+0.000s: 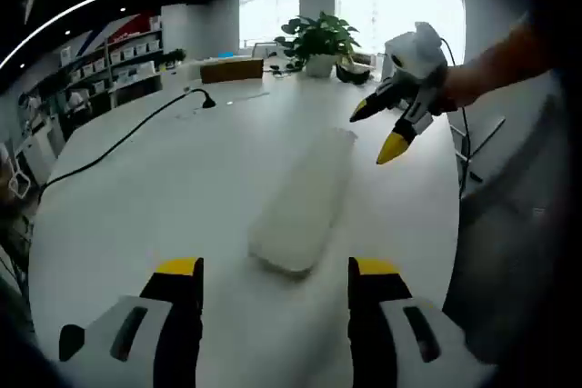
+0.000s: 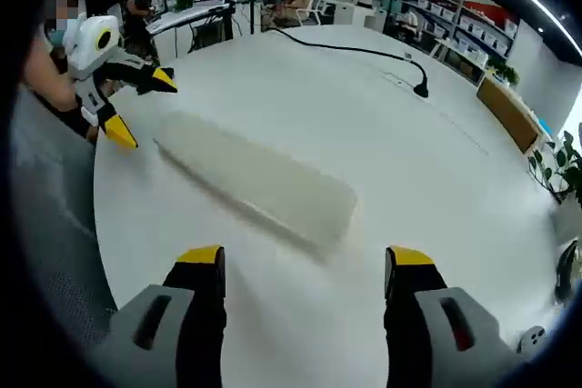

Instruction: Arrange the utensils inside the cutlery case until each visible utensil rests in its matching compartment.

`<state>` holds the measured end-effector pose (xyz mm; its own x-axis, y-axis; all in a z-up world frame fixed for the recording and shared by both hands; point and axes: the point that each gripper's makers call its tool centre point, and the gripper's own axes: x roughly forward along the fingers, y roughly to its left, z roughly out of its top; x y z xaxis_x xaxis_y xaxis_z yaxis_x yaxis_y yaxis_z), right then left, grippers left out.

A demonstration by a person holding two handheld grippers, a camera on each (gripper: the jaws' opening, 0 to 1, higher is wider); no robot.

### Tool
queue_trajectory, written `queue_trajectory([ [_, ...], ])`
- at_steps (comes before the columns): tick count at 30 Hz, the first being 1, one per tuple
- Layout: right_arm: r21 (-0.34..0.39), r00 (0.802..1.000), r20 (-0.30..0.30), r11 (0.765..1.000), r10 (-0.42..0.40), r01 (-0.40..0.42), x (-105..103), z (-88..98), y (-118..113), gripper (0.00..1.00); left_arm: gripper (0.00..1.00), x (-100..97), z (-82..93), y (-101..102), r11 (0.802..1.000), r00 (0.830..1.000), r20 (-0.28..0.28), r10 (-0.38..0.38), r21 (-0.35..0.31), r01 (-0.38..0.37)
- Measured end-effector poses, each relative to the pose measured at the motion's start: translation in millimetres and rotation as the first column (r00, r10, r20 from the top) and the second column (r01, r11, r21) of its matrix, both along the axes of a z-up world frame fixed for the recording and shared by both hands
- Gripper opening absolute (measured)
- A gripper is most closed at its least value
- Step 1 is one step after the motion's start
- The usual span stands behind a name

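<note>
Two tools hang open and empty over the white desk, jaws spread wide. Nearest, the left tool faces one short end of the cutlery case, a pale closed box lying flat mid-desk; the right tool looks across its long side. Blur hides any lid seam or utensils. To begin well, I'd steady one end with one tool while the other finds the lid edge. Farther off lie a black cable and a potted plant.
</note>
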<state>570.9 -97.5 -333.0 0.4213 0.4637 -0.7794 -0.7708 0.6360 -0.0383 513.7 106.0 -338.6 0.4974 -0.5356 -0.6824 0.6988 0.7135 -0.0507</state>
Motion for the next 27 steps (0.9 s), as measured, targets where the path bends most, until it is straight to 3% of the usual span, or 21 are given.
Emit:
queue_trajectory([
  [4,0.032,0.998,-0.007,0.998,0.059,-0.058,9.7,-2.8,9.9,0.68,0.62,14.1,4.2,0.1,1.0,0.999,0.048,0.009,0.022,-0.01],
  [8,0.05,0.996,-0.051,0.997,0.067,-0.065,9.6,-7.0,16.4,0.66,0.4,19.2,-1.5,-0.7,0.999,0.999,0.041,-0.026,0.044,0.024],
  [10,0.064,0.994,-0.026,0.993,0.103,-0.101,9.3,-4.6,23.0,0.66,0.42,19.5,-0.9,-0.9,0.999,0.999,0.028,-0.031,0.032,0.03],
  [13,0.049,0.99,-0.046,0.99,0.135,-0.133,6.9,-11.3,26.4,0.64,0.44,24.8,-1.3,2.8,0.998,0.998,0.04,-0.042,0.041,0.04],
  [17,0.035,0.994,-0.07,0.996,0.087,-0.085,10.0,-13.7,24.4,0.5,0.41,34.2,-0.9,6.7,0.999,0.999,0.022,-0.035,0.039,0.034],
  [19,0.03,0.996,-0.072,0.999,0.046,-0.044,7.2,-12.3,26.7,0.49,0.31,38.7,-1.6,5.4,0.998,0.999,-0.004,-0.049,0.039,0.049],
  [27,0.038,0.999,-0.049,0.999,0.017,-0.015,-5.7,-11.2,47.0,0.44,0.31,49.8,-11.1,25.9,0.994,0.998,-0.008,-0.062,0.092,0.062],
])
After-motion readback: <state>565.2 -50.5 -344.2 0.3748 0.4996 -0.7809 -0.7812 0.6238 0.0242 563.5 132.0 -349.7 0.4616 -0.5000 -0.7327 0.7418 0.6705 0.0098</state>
